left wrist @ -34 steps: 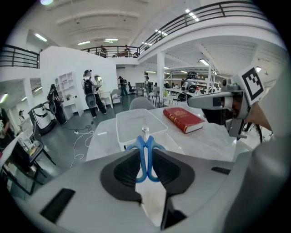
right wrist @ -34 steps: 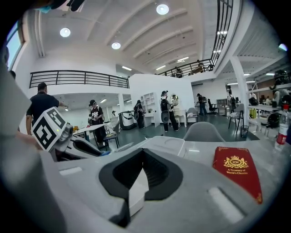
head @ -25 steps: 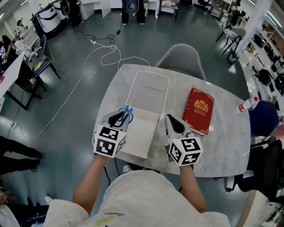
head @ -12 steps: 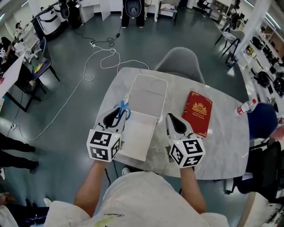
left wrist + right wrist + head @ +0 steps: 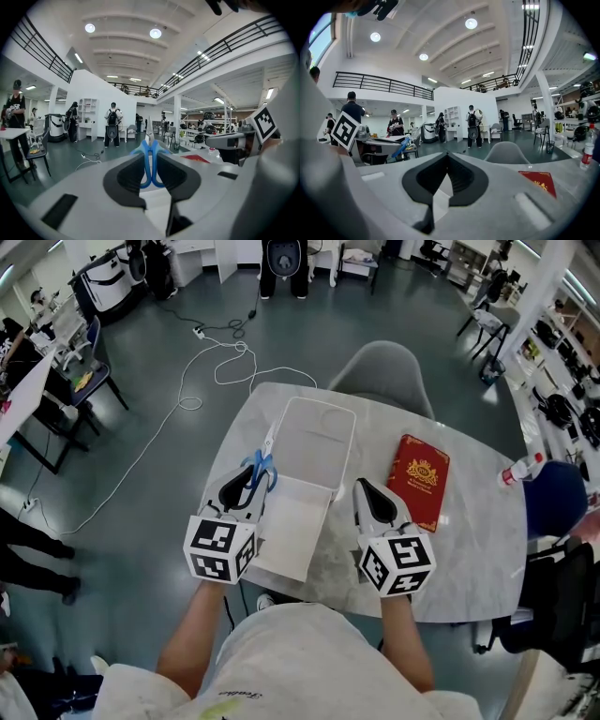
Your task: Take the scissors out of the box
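Blue-handled scissors [image 5: 261,465] hang in the air just left of the open white box [image 5: 347,442], blades pointing away from me. My left gripper [image 5: 246,479] is shut on their handles; in the left gripper view the scissors [image 5: 150,161] stand upright between the jaws, with the blade tip sticking out ahead. My right gripper [image 5: 367,495] is shut with nothing in it, raised over the table by the box's right front corner. In the right gripper view the right gripper [image 5: 447,161] has its jaws meeting at the tips.
The box's lid [image 5: 291,531] lies folded open toward me, between the two grippers. A red book [image 5: 419,479] lies right of the box, with a plastic bottle [image 5: 521,465] at the table's right edge. A grey chair [image 5: 384,367] stands behind the table.
Both grippers have risen a little. The left one has lifted the scissors and turned slightly; its grip is unchanged.
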